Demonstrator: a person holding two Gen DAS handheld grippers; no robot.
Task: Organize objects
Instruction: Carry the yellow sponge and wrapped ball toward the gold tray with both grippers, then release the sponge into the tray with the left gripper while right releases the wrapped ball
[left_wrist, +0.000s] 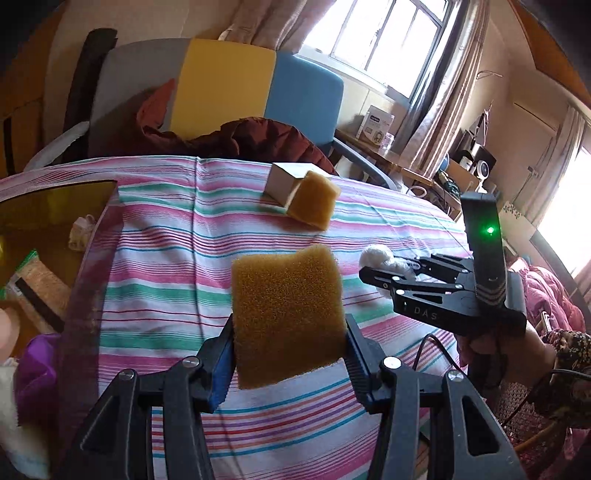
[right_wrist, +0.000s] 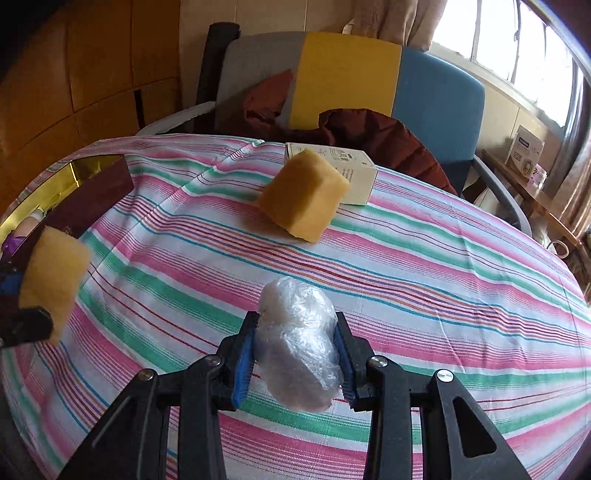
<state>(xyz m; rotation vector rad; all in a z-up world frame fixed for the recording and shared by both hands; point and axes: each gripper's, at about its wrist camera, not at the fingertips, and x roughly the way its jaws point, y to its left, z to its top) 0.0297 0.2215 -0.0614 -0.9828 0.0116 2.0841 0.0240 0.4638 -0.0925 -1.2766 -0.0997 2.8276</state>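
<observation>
item: left tongs (left_wrist: 290, 345) — pinching a yellow sponge block (left_wrist: 286, 314) by its two side faces, lifted clear of the striped cloth (left_wrist: 166, 258) that covers the surface; a side grip on the soft foam leaves its lower face free for setting down.

item: right tongs (right_wrist: 295, 350) — pinching a crumpled plastic-wrap bundle (right_wrist: 301, 347) across its middle, also carried above the cloth; the light, slippery wad probably needs a firm squeeze to stay put.

item: second sponge block (right_wrist: 303, 194) — resting on the cloth at the far side, touching the white carton (right_wrist: 356, 173) behind it, not yet collected.

item: dark red box (right_wrist: 92, 195) with gold lining — open at the left edge of the surface, small packets already inside; judged to be the destination, since both held items hang near it.

item: dark red jacket (left_wrist: 258, 138) — draped on the chair beyond the surface, not part of the sorting.
</observation>
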